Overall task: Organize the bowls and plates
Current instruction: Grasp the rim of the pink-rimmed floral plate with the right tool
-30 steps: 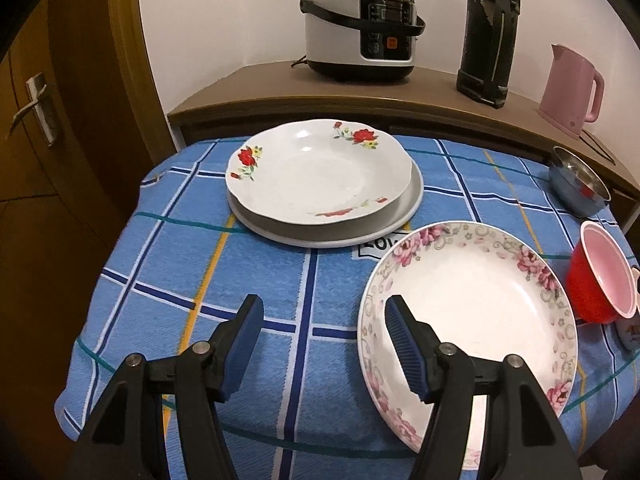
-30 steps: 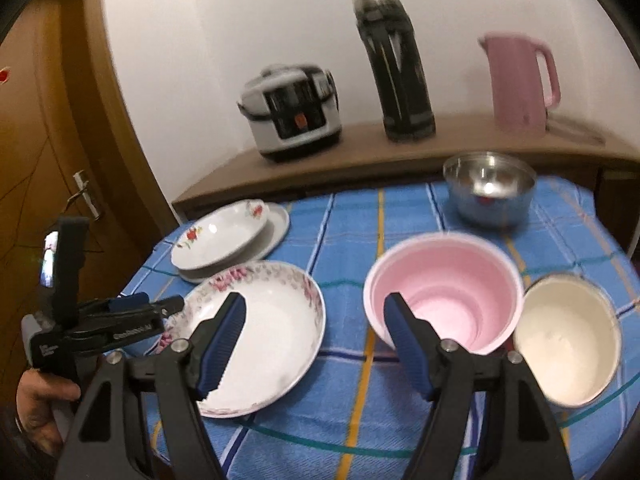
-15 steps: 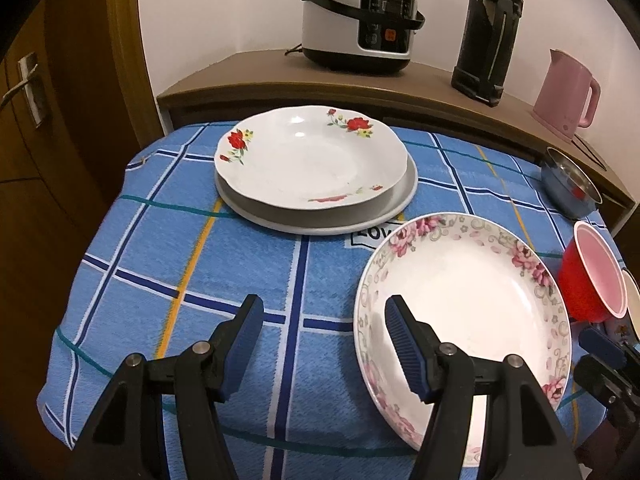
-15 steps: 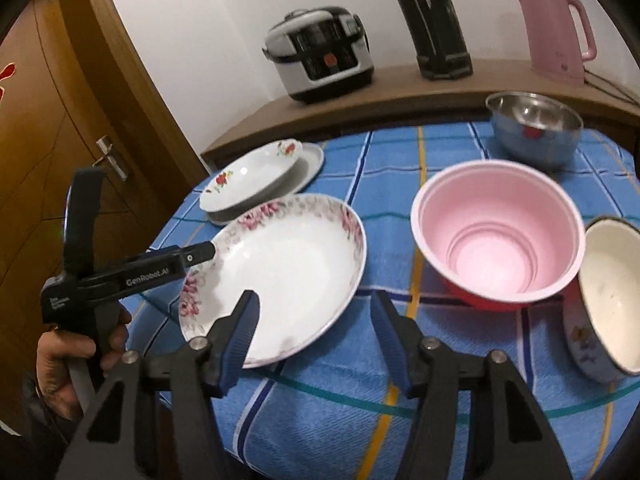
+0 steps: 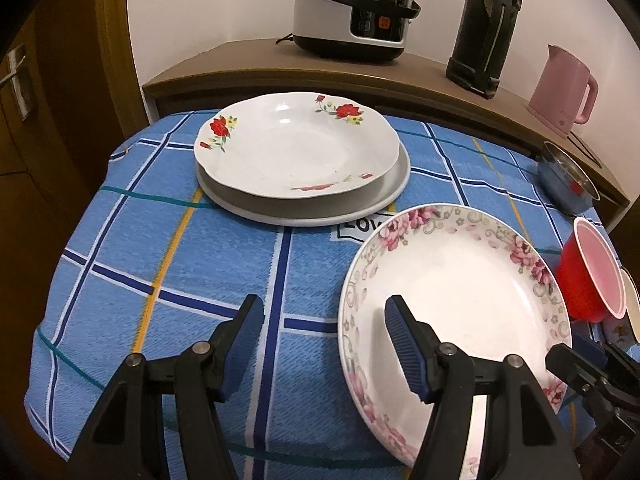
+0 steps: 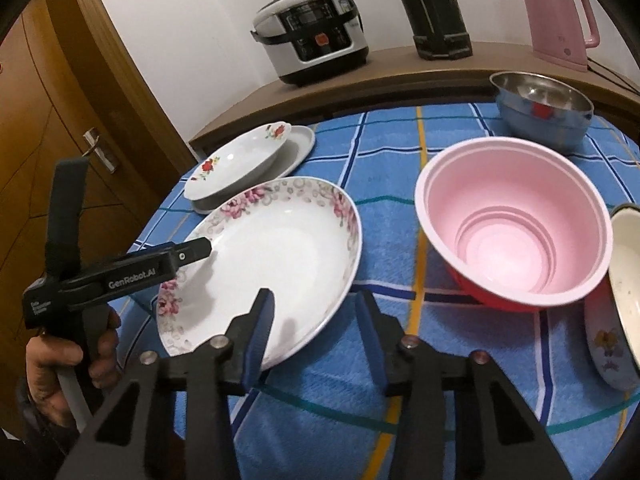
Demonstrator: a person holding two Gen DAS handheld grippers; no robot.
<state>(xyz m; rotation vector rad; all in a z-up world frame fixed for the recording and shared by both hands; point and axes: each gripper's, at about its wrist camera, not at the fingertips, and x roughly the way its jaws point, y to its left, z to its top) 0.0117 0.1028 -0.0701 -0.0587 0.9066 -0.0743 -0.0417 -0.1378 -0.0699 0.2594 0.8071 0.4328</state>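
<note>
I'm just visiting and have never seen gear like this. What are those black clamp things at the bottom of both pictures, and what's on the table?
No robot here: a person holds a hand-squeezed clamp in each hand, each carrying a camera looking along its fingers. One picture comes from the left gripper, the other from the right gripper. On the blue checked tablecloth lie a pink-flowered plate, a red-flowered plate stacked on a plain one, a pink bowl, a steel bowl and a cream bowl. Nothing is held yet; the right gripper's jaws are closing around the pink-flowered plate's near rim.
</note>
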